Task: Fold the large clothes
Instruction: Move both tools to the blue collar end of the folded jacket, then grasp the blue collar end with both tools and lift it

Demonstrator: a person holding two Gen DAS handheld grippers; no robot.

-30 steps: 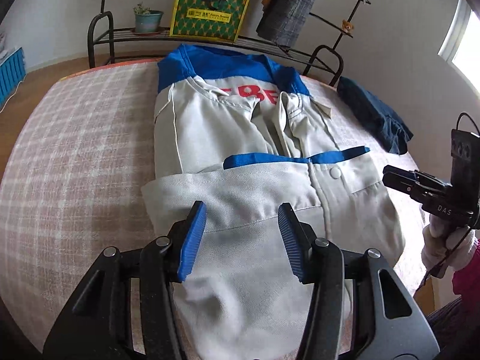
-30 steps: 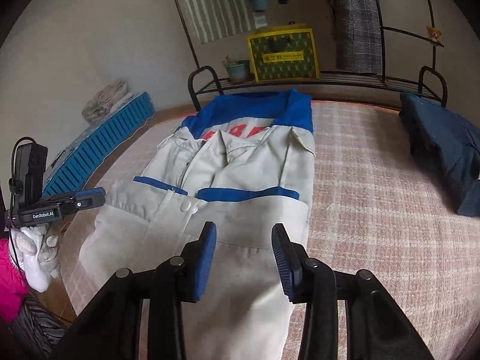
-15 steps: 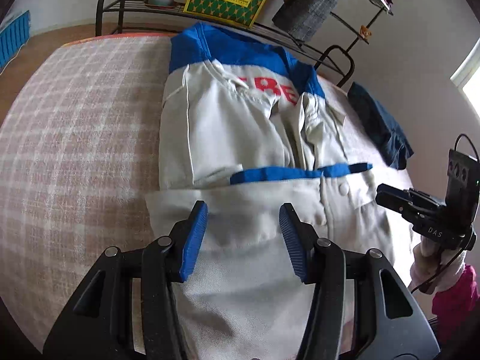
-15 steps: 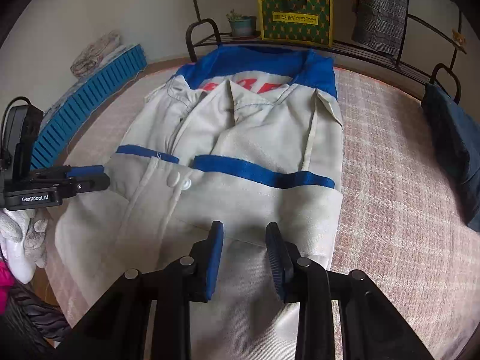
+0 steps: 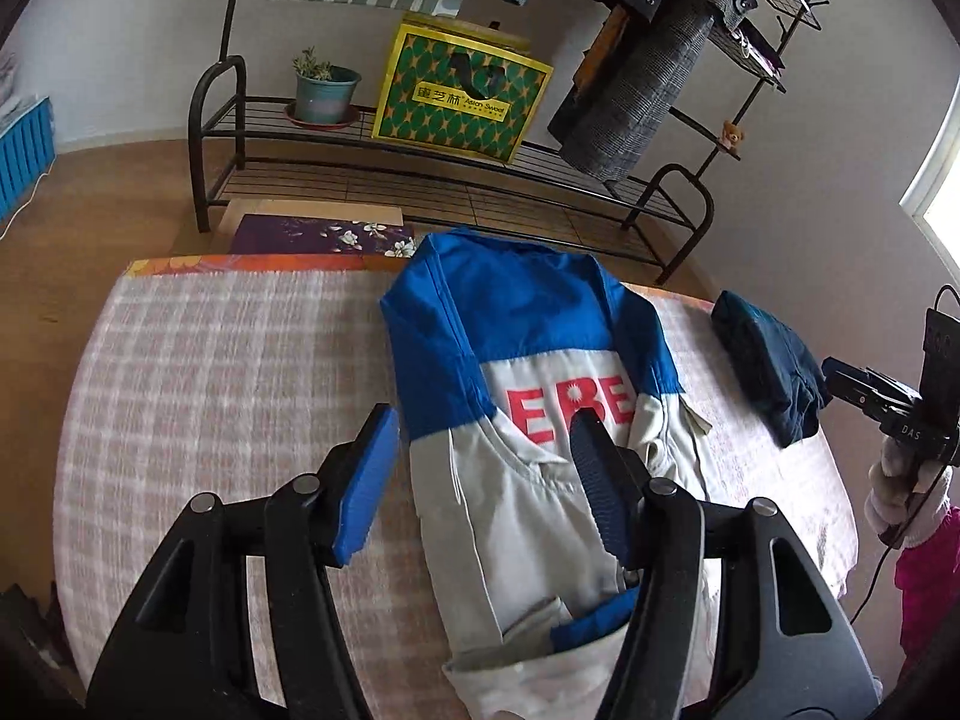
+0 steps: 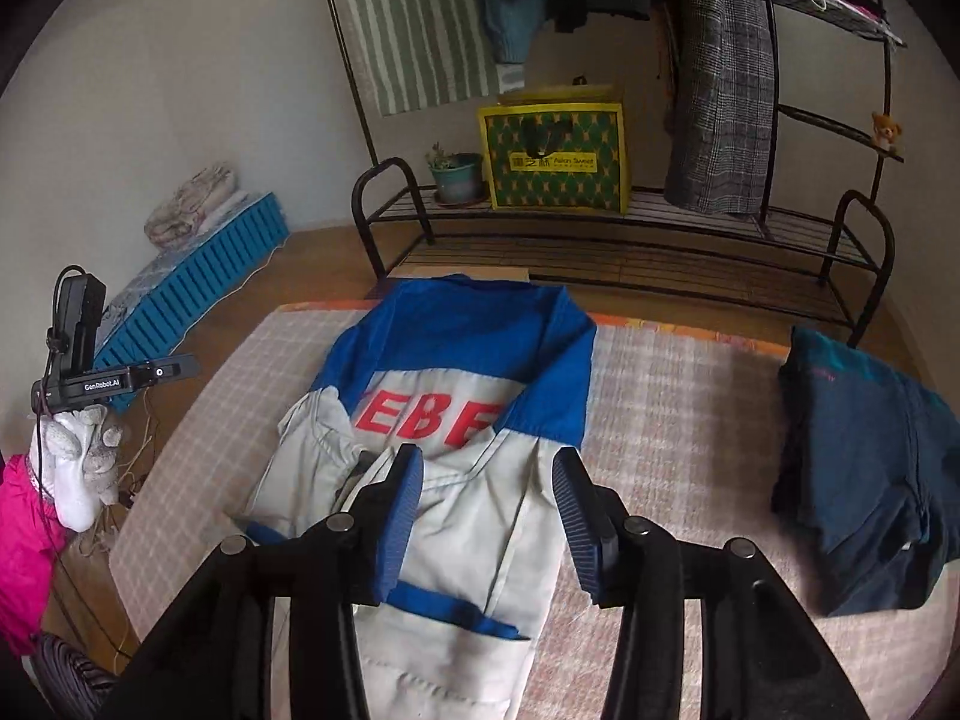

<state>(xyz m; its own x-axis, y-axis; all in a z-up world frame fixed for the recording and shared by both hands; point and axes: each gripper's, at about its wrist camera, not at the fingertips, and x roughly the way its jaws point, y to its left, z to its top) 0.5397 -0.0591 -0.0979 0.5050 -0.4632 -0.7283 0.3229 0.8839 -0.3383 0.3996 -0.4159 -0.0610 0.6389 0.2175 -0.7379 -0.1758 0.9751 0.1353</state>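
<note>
Across the middle of the checked surface (image 5: 240, 372): grey-and-blue jacket (image 5: 540, 480) lying flat, sleeves folded in, red letters showing below the blue shoulders. Above it, left gripper (image 5: 480, 486) and right gripper (image 6: 486, 525), jaws opening, nothing between them. Just beside, toward the right edge: folded dark garment (image 6: 870, 480).

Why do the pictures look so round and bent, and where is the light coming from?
Left wrist view: a fisheye lens curves the checked bedspread and blacks out the corners; daylight glares white from a window at the right edge. Right wrist view: the same bulge bows the metal rack; light is soft and even, and the jacket stays sharp.
</note>
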